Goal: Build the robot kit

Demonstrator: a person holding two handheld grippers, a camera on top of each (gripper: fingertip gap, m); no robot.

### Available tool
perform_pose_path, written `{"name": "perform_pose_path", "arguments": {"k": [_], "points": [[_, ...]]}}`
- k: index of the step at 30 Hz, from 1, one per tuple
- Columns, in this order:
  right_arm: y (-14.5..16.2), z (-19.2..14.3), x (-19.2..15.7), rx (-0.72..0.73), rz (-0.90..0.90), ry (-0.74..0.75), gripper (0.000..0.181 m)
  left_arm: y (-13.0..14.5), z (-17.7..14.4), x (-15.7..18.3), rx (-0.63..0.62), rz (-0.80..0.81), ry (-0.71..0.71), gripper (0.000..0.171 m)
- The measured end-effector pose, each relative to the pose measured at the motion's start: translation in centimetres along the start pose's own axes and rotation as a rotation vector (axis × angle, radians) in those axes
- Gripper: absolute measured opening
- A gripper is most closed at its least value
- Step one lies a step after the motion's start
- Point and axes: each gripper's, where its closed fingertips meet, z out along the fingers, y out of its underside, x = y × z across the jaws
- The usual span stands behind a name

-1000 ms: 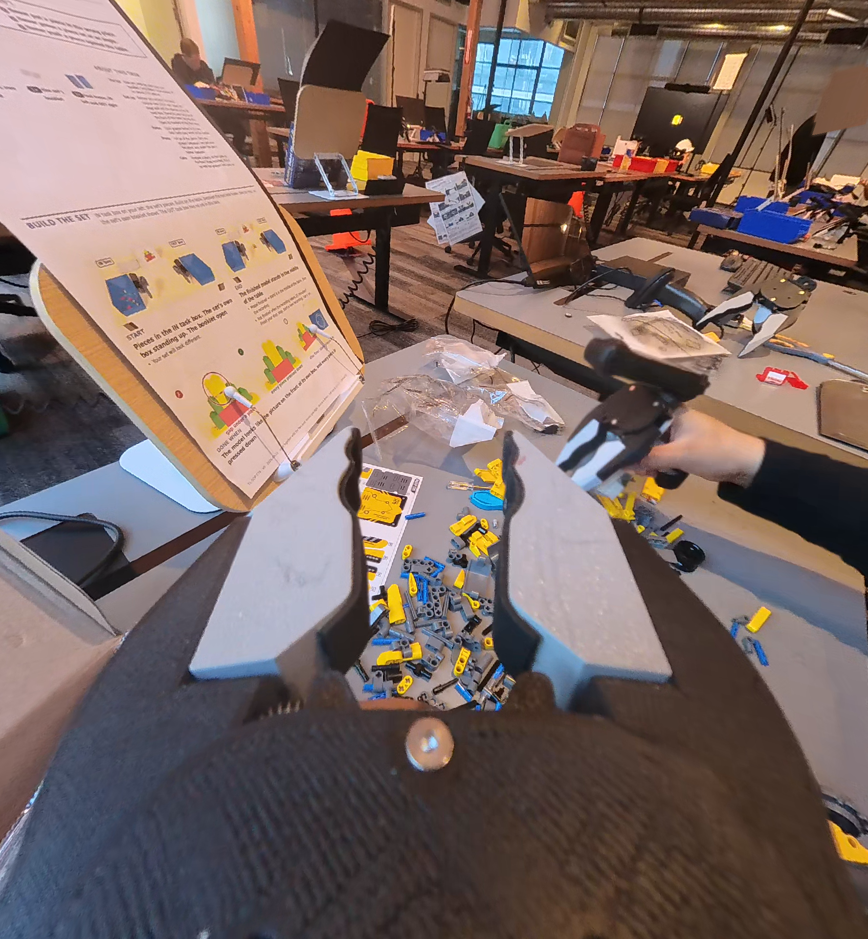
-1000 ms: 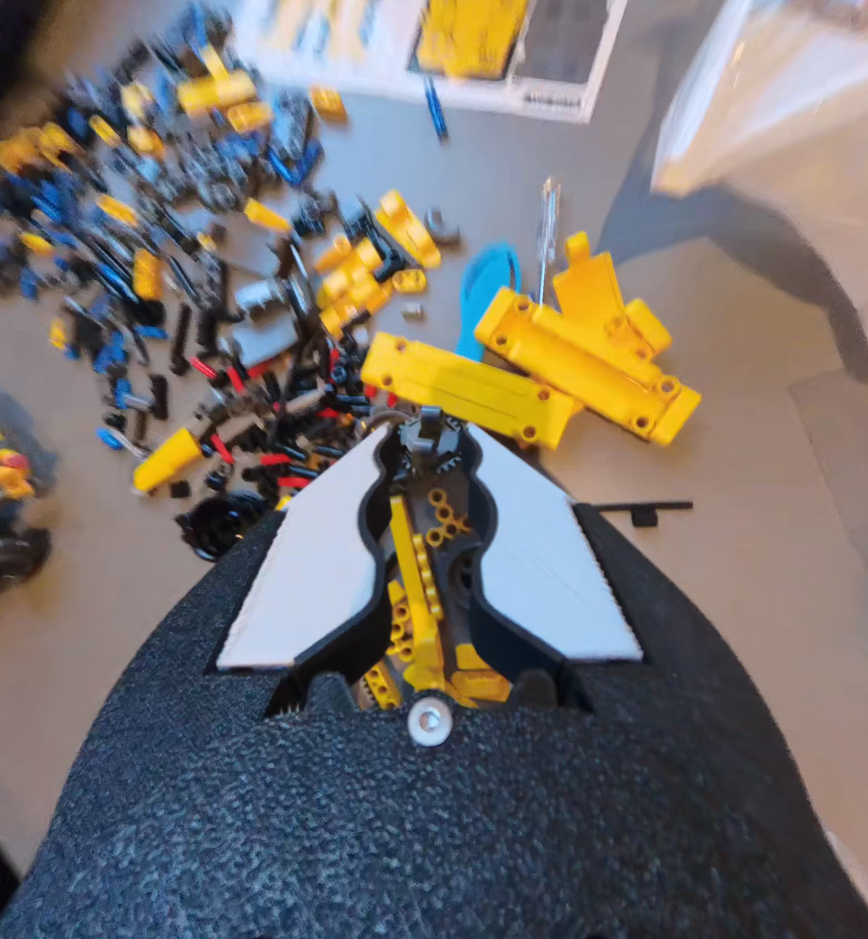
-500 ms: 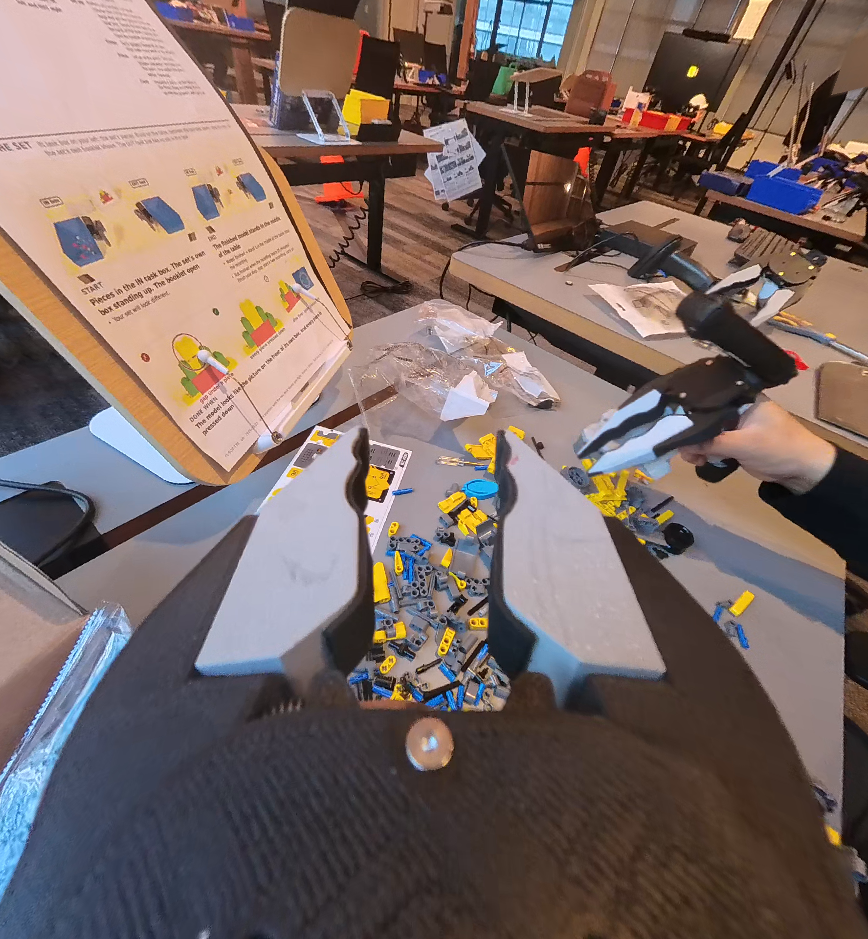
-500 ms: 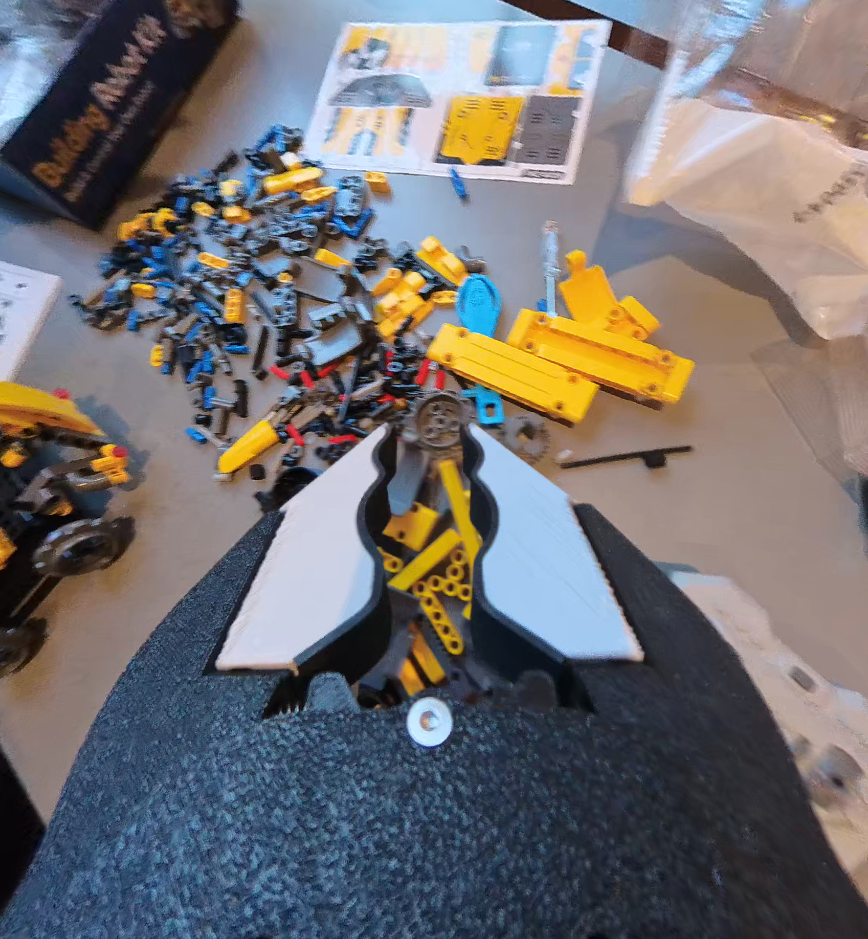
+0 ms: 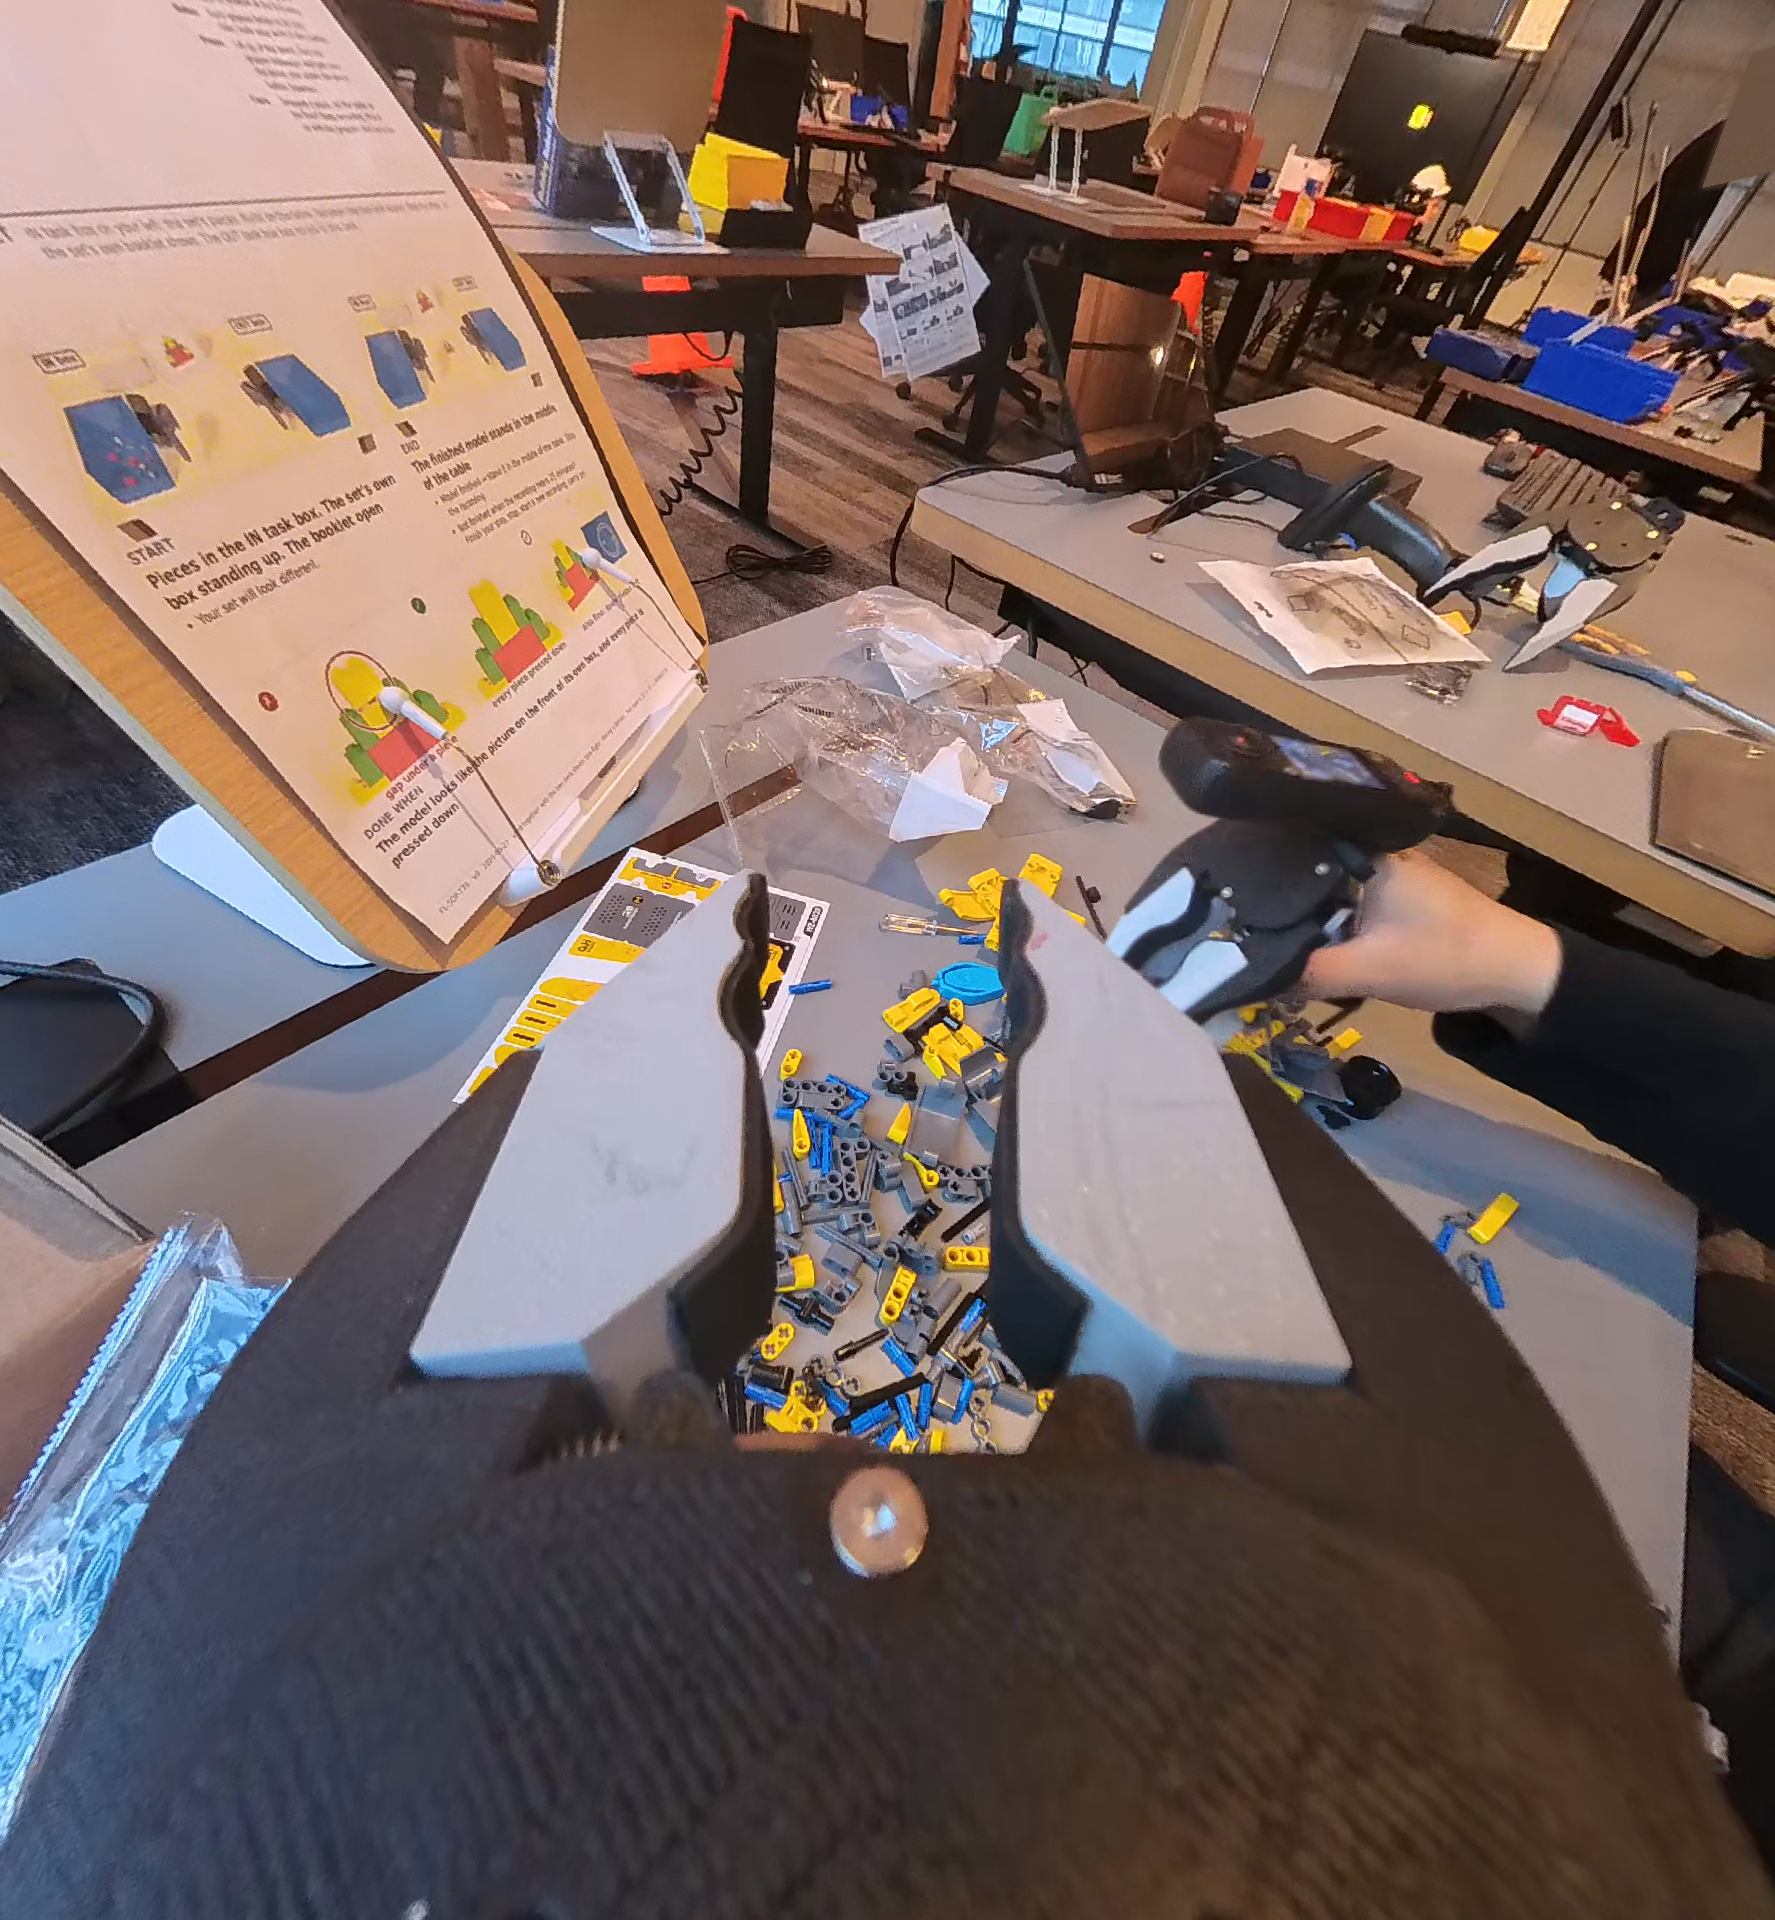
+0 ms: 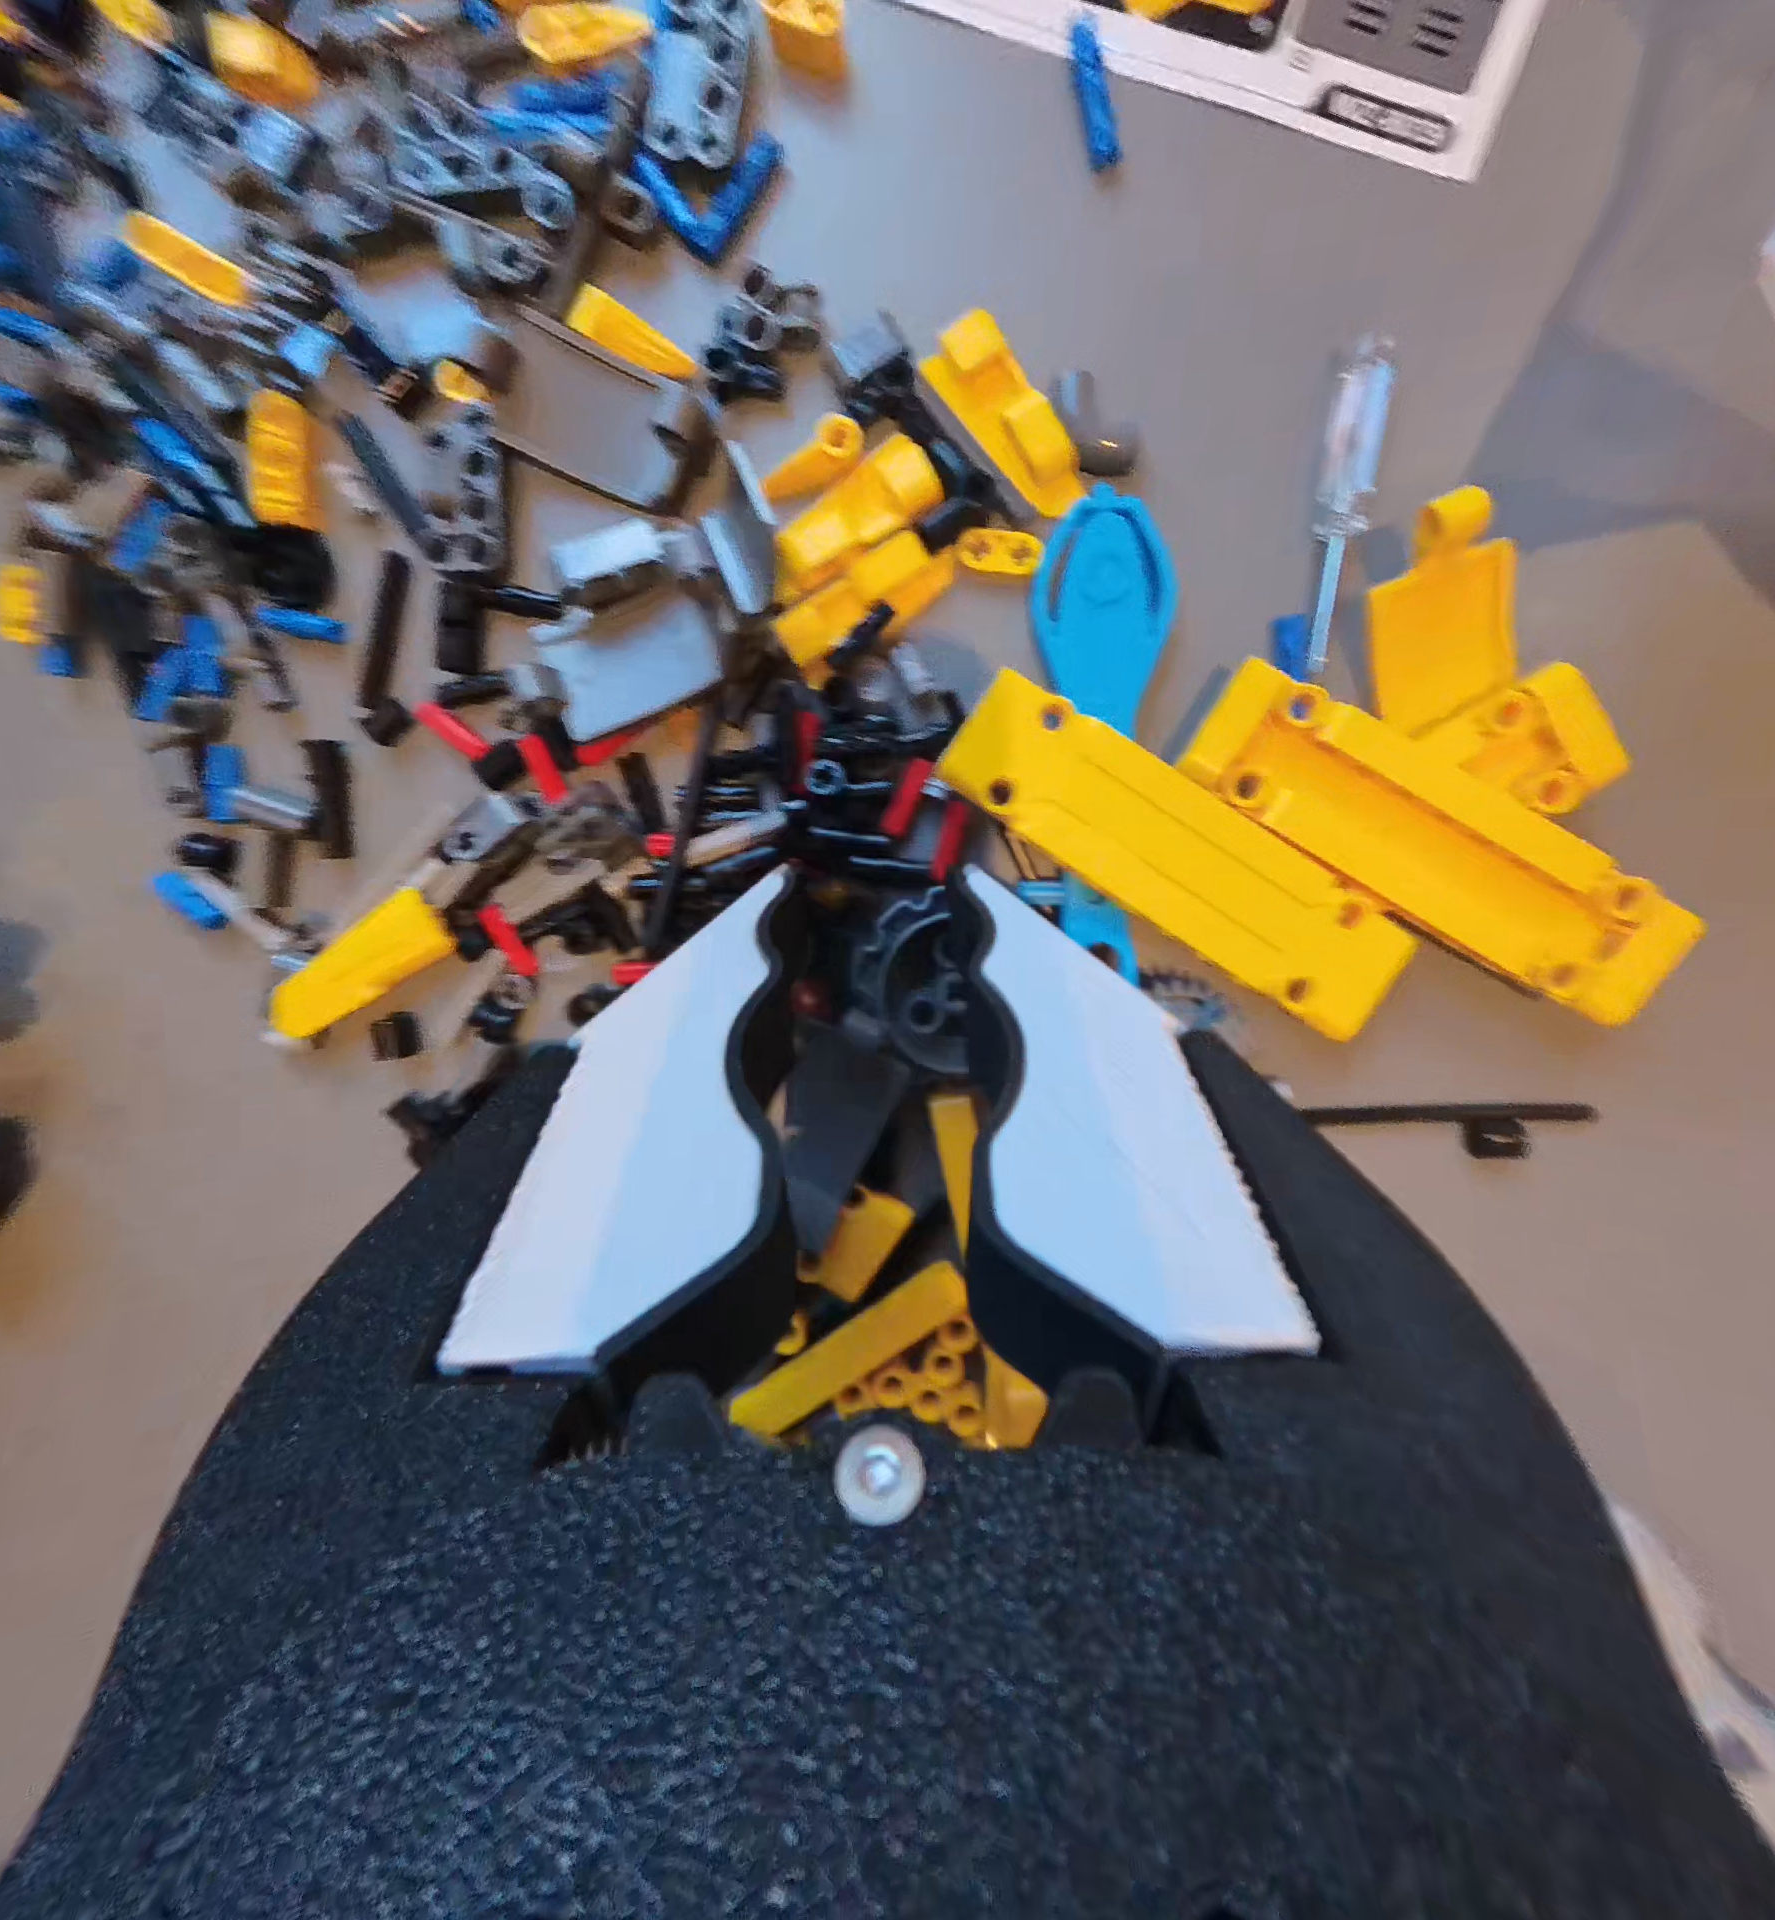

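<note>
While my right gripper (image 6: 875, 914) is hanging low over the brick pile (image 6: 509, 582) on the grey desk (image 6: 1278, 343), it is pinching a dark gear wheel (image 6: 909, 971) between its tips, jaws narrow and closed on it. That wheel looks like small, light, hard plastic, so I am judging it stiff and a bit slippery; the toothed rim is the place to take it, which is where the pads are sitting now. Yellow beams with holes are showing behind it in the gap, near the gripper's base; I cannot tell if they are attached to the wheel or lying on the desk underneath. Long yellow panels (image 6: 1174, 842) are lying just right of the tips, and a blue flat tool (image 6: 1101, 592) and a clear-handled screwdriver (image 6: 1350, 468) are lying beyond them.

My left gripper (image 5: 878, 935) is holding nothing, jaws parted moderately, hovering above the near part of the pile.

Only the right wrist view is showing the gear and the grip on it, though blurred. Only the left wrist view is showing the hand (image 5: 1434, 956) carrying the right gripper, the tilted instruction board (image 5: 270, 499) on its stand, crumpled clear bags (image 5: 924, 717), a printed sheet (image 5: 644, 914) flat on the desk, and the other desks behind.
</note>
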Motion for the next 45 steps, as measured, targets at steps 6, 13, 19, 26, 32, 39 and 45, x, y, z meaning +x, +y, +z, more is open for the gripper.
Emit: {"name": "perform_pose_path", "arguments": {"k": [6, 13, 19, 26, 32, 39, 45], "points": [[-0.4, -1.8, -0.3, 0.087, 0.035, -0.010, 0.022, 0.0, 0.0, -0.2, -0.002, -0.003, -0.005, 0.039], [1.7, -6.0, 1.3, 0.186, 0.148, 0.026, 0.019, 0.2, 0.1, 0.1, -0.013, 0.015, -0.011, 0.038], [2.7, -12.7, 3.4, 0.365, 0.226, 0.128, 0.018, 0.4, 0.5, 0.2, -0.025, 0.017, -0.011, 0.038], [5.0, -15.5, 4.4, 0.428, 0.263, 0.230, 0.011, 1.0, 1.1, 0.7, -0.057, 0.041, -0.016, 0.038], [7.4, -14.9, 5.6, 0.342, 0.250, 0.323, 0.000, 0.8, 0.8, 0.3, -0.048, 0.032, -0.026, 0.037], [6.1, -7.6, -1.6, 0.209, 0.115, 0.027, 0.008, 0.9, 0.9, 0.3, -0.053, 0.035, -0.029, 0.033], [3.7, -1.9, -5.8, 0.055, -0.088, 0.001, 0.015, 1.1, 1.1, 0.5, -0.066, 0.054, -0.033, 0.037]]}}
